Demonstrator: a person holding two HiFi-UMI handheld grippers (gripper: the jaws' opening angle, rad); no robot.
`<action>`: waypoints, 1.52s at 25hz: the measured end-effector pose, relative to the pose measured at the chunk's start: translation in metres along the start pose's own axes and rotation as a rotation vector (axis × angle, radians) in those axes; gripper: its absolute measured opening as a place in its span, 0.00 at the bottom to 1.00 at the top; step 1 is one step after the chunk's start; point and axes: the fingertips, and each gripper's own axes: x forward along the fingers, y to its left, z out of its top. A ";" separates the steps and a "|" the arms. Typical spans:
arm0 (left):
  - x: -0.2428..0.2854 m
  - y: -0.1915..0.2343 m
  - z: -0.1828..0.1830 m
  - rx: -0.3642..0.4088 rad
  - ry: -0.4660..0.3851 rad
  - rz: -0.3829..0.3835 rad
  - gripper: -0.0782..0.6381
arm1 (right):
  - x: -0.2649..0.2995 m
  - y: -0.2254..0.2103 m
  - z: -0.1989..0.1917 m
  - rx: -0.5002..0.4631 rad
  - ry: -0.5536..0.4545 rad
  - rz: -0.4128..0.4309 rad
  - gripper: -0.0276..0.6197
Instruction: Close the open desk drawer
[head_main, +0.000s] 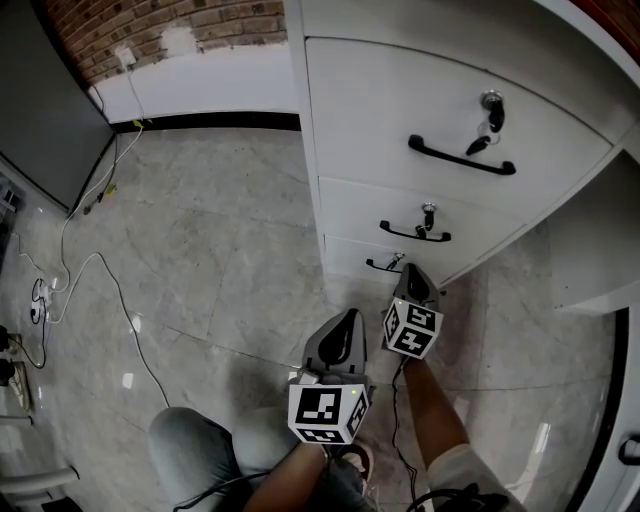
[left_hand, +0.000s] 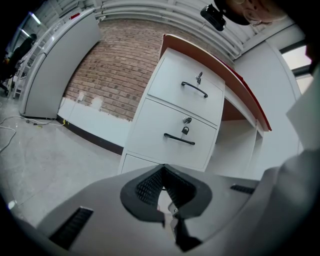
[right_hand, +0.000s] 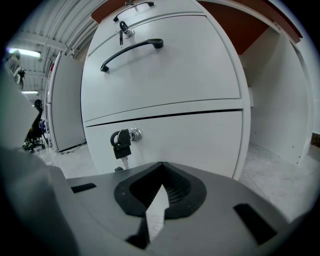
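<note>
Right gripper (head_main: 414, 272): jaws pressed together, nothing between, tip just before lowest white desk drawer front (head_main: 348, 256), beside its black bar handle (head_main: 383, 266). Left gripper (head_main: 342, 320): jaws together, empty, behind and apart from the drawer. Drawer looks near flush. Push square on flat panel, clear of dangling black key (right_hand: 121, 144); slow, straight.

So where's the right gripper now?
In the head view, the right gripper is at the bottom drawer, beside its black handle, with the left gripper behind, to its left.
</note>
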 end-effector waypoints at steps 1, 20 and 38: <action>0.000 0.000 0.000 -0.001 0.000 -0.001 0.12 | 0.000 0.000 0.000 0.001 0.001 0.002 0.04; -0.001 0.005 -0.001 0.018 0.008 0.001 0.12 | -0.041 -0.010 -0.004 0.143 -0.011 0.025 0.04; -0.005 -0.019 0.009 0.052 -0.011 -0.053 0.12 | -0.113 0.019 -0.034 0.089 0.080 0.081 0.04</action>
